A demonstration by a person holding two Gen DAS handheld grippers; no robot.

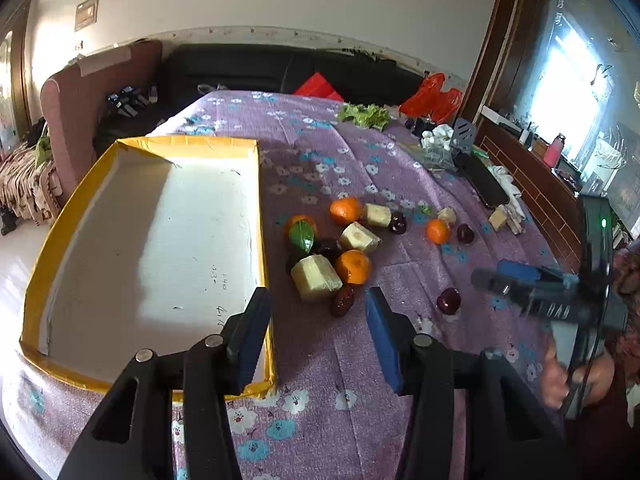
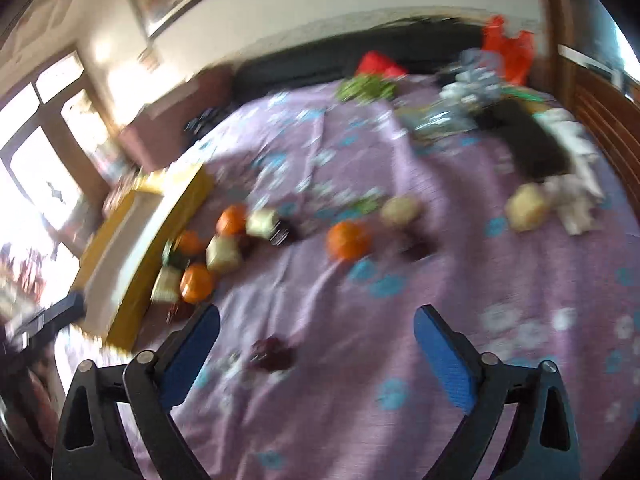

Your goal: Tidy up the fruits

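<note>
On the table, the fruits (image 1: 340, 244) (4 oranges, pale chunks, dark dates) lie just beside the yellow-rimmed tray (image 1: 266, 216), near its right edge. Left gripper (image 1: 318, 336) and right gripper (image 2: 316, 360) both stand apart, holding nothing.

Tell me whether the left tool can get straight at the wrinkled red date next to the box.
Probably yes. The left tool is open and empty, and the red date lies on bare cloth just ahead of it, with only the pale chunk crowding one side.
</note>
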